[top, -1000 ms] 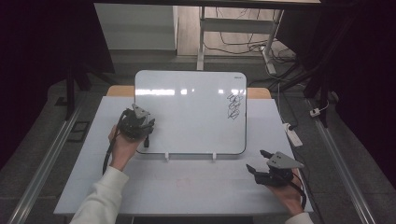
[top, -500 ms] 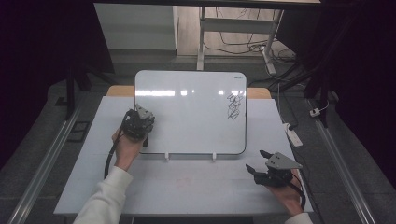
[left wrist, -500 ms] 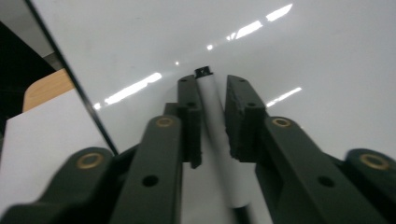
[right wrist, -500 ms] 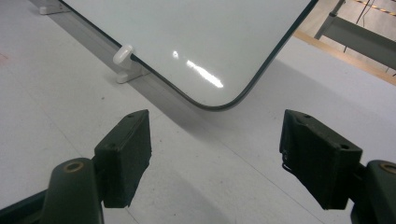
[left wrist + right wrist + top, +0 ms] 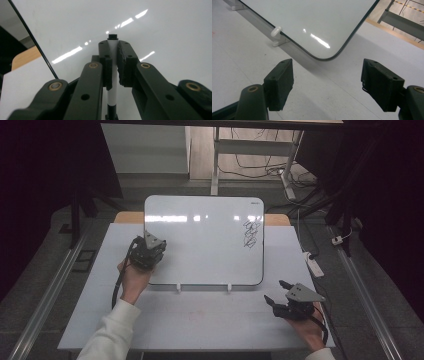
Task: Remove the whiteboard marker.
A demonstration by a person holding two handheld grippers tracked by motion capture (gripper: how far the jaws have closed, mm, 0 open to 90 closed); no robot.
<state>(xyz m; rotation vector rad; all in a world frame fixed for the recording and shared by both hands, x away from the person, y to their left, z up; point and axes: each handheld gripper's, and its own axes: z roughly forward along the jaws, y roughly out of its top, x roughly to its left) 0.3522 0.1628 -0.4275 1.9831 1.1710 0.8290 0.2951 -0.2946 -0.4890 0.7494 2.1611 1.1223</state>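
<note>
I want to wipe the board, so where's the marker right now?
The marker is clamped in the left tool, shown in the left gripper view with its black end toward the whiteboard; in the high view that tool sits at the board's left edge.

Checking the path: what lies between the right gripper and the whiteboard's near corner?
Bare white tabletop only, in the right gripper view, between right gripper and whiteboard.

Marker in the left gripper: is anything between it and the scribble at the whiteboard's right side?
Nothing visible. The left gripper is shut on the marker over the whiteboard; bare board lies between it and the scribble.
</note>
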